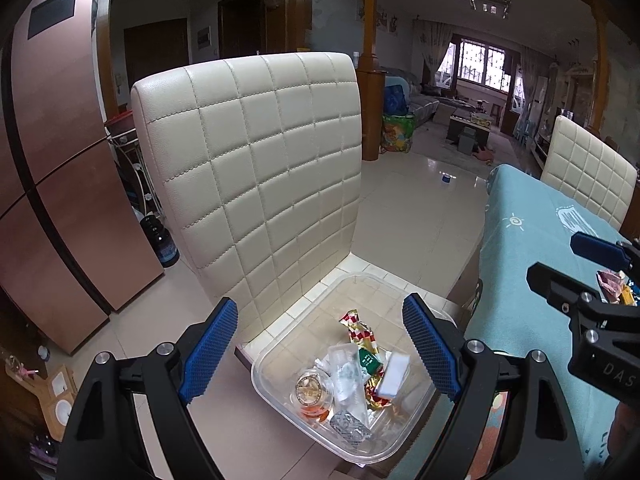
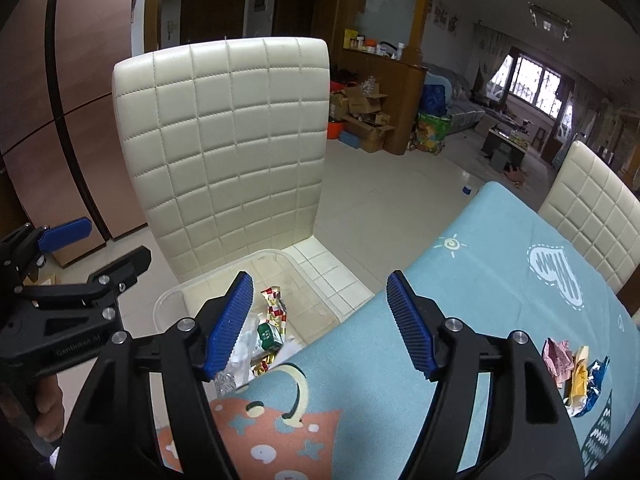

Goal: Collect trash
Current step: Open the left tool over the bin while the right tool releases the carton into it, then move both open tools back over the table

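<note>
Jaws of my right gripper (image 2: 320,324) stand wide with nothing between them, poised over the table edge beside the clear tub (image 1: 416,404). My left gripper (image 1: 320,350) hovers over that tub, likewise wide open and empty. Tub sits on the cream chair (image 1: 256,168), already holding foil wrappers (image 1: 362,336) and other scraps. Drop step looks done, I judge. Remaining crumpled wrappers (image 2: 576,372) lie on the blue tablecloth (image 2: 480,280), off to my right. Next move calls for swinging right, descending, closing on one piece.
</note>
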Available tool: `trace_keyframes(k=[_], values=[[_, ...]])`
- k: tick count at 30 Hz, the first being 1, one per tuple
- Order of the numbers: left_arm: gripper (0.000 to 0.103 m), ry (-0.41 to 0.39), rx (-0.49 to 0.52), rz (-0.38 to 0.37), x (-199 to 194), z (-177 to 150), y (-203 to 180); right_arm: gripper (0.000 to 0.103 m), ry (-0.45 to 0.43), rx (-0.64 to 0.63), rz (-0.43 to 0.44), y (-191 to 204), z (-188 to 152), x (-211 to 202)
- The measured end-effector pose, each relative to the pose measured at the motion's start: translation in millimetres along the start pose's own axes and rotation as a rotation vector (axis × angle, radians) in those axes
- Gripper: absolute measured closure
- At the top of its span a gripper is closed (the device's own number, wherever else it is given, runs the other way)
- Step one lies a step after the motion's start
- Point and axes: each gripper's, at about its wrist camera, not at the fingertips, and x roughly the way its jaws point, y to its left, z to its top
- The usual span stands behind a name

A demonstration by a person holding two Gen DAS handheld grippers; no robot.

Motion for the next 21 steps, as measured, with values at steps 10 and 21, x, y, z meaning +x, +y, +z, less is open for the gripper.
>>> trace_keyframes(k=[10,21], values=[[0.021,-0.010,0.034,-0.022,-14,-1,-14,0.029,0.005,0.016,-0.012,-9,-12,-15],[0.020,-0.022,0.097,-0.082,-37,1,-45,0.022,0.000,0.099,-0.081,-48,-36,-49]])
